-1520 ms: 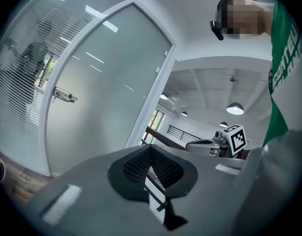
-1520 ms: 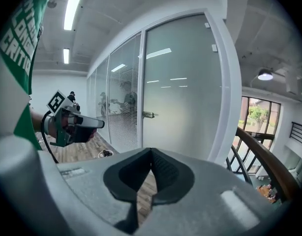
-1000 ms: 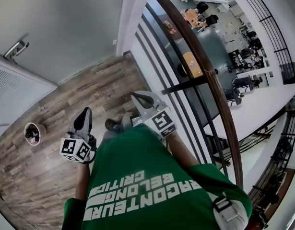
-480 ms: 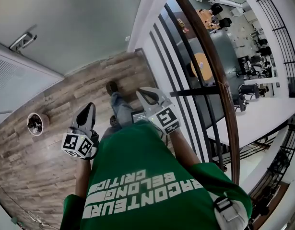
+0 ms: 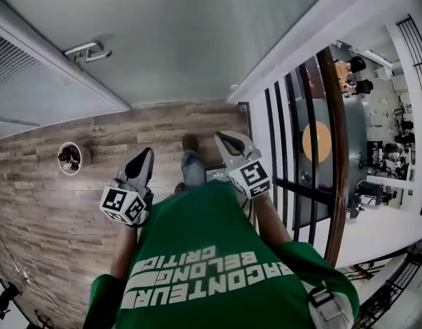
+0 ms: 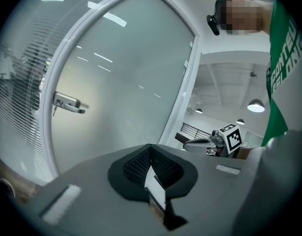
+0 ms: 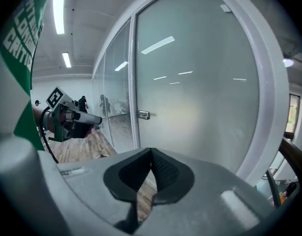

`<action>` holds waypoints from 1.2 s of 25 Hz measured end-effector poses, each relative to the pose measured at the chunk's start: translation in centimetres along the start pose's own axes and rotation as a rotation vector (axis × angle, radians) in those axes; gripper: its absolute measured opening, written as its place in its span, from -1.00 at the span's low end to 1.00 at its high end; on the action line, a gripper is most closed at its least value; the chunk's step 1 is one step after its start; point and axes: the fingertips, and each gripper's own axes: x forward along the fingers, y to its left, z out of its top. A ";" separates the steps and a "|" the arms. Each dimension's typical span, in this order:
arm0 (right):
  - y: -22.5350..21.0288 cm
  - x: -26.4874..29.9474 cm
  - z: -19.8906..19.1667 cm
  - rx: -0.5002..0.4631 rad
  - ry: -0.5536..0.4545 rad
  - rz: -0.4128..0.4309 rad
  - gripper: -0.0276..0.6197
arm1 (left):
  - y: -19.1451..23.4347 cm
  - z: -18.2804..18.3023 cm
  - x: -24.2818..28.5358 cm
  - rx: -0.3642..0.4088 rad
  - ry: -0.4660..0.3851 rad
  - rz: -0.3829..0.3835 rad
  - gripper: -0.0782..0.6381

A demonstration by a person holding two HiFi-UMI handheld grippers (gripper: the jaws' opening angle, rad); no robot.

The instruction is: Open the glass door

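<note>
The frosted glass door [image 5: 197,33] fills the top of the head view, and its metal lever handle [image 5: 87,50] sits at the upper left. Both grippers are held in front of my chest, well short of the door. The left gripper [image 5: 143,157] is shut and holds nothing. The right gripper [image 5: 228,141] is shut and empty too. In the left gripper view the handle [image 6: 67,103] shows far off to the left of the closed jaws [image 6: 151,154]. From the right gripper [image 7: 151,159], the handle [image 7: 143,114] lies straight ahead, far away.
A small round pot [image 5: 72,157] stands on the wooden floor [image 5: 53,211] at the left. A louvred glass panel [image 5: 32,81] adjoins the door's left side. A black railing with a wooden top rail [image 5: 337,149] runs along the right, over a drop to a lower floor.
The person has stepped and turned towards the door; it and its handle now stand nearer and more central. Both grippers stay shut and held at the chest.
</note>
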 end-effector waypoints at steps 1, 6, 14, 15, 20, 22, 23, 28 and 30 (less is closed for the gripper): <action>-0.6 1.3 0.8 -0.008 -0.005 0.021 -0.93 | 0.8 0.9 0.4 0.003 -0.009 0.021 -0.73; -3.0 6.8 4.6 -0.075 -0.026 0.150 -0.93 | 3.3 4.5 1.7 0.002 -0.062 0.146 -0.73; -3.6 16.7 10.0 -0.192 -0.061 0.344 -0.93 | 7.9 7.0 1.4 -0.028 -0.134 0.356 -0.73; -3.4 17.9 10.6 -0.208 -0.062 0.363 -0.93 | 8.3 7.1 1.2 -0.033 -0.141 0.375 -0.73; -0.9 23.4 13.5 -0.307 -0.056 0.480 -0.93 | 9.9 6.7 -0.4 -0.075 -0.172 0.471 -0.73; 0.2 25.9 14.2 -0.346 -0.040 0.521 -0.86 | 10.6 6.3 -1.2 -0.094 -0.189 0.510 -0.73; 0.7 27.2 14.5 -0.367 -0.031 0.534 -0.83 | 11.0 6.1 -1.7 -0.103 -0.198 0.529 -0.73; 2.9 33.4 15.2 -0.518 0.056 0.547 -0.82 | 13.5 6.1 -3.2 -0.132 -0.232 0.583 -0.73; 3.8 35.6 15.0 -0.595 0.108 0.544 -0.78 | 14.5 6.5 -3.8 -0.135 -0.247 0.593 -0.73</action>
